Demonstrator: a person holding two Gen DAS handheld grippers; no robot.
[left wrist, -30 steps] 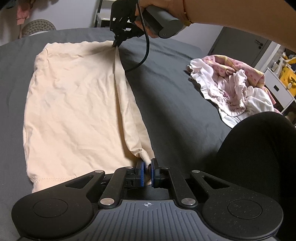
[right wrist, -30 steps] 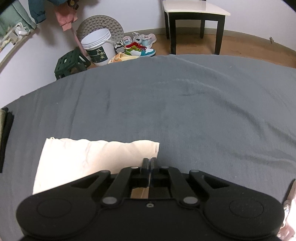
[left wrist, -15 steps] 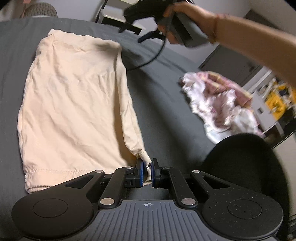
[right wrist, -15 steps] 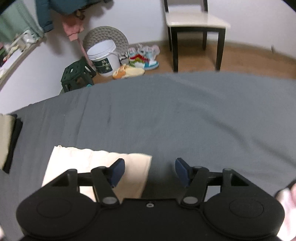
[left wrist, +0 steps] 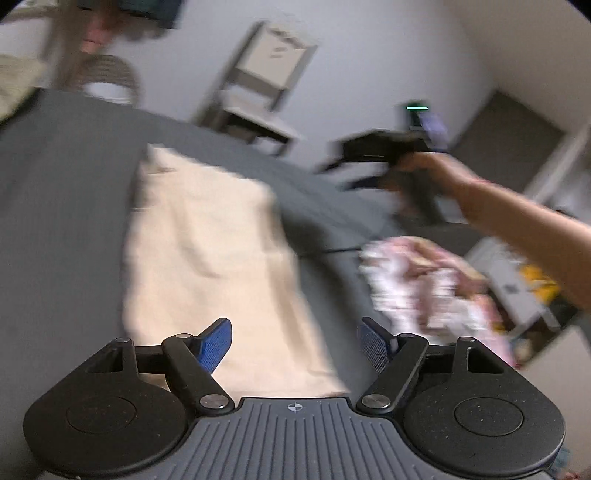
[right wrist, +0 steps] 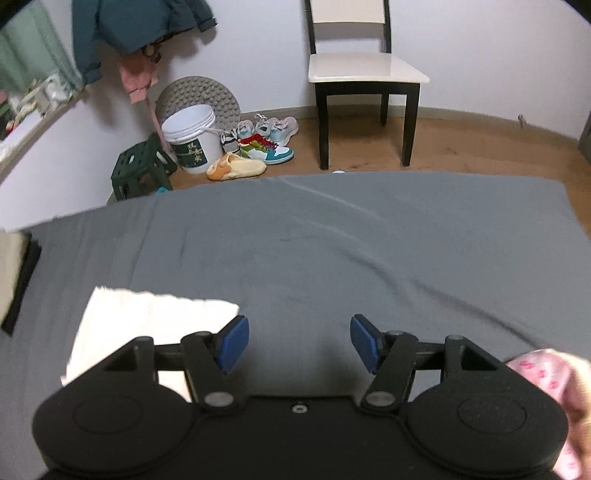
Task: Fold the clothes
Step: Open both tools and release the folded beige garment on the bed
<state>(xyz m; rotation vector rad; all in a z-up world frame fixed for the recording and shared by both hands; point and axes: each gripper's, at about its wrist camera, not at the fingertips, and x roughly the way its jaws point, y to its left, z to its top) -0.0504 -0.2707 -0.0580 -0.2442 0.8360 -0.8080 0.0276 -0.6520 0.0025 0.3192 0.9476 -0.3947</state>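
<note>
Two tools are seen spread wide, with nothing held between their blue pads. The left tool (left wrist: pixel 294 345) is raised above the near end of the cream garment (left wrist: pixel 207 258), which is laid flat and lengthwise on the grey bed (left wrist: pixel 66 206); this view is heavily blurred. The right tool (right wrist: pixel 297 343) is seen over bare grey sheet, with the far corner of the cream garment (right wrist: pixel 147 317) just to its left. In the left wrist view the right tool (left wrist: pixel 373 155) is seen held up in a hand (left wrist: pixel 424 170) above the bed, its jaws apart.

A crumpled pink-and-white heap of clothes (left wrist: pixel 428 284) is lain on the bed to the right of the cream garment, well apart from it; an edge of the same pink fabric (right wrist: pixel 550 373) is caught at the right margin of the right wrist view.

Beyond the bed's far edge a wooden floor (right wrist: pixel 461 147) is shown. A dark-legged chair with a pale seat (right wrist: pixel 365 70) is stood against the white wall. To its left, several shoes (right wrist: pixel 258 147), a white bucket (right wrist: pixel 192 140), a grey studded round mat (right wrist: pixel 199 92) leant on the wall, and a dark green stool (right wrist: pixel 142 171) are gathered. A teal jacket (right wrist: pixel 129 26) is hung above them.
</note>
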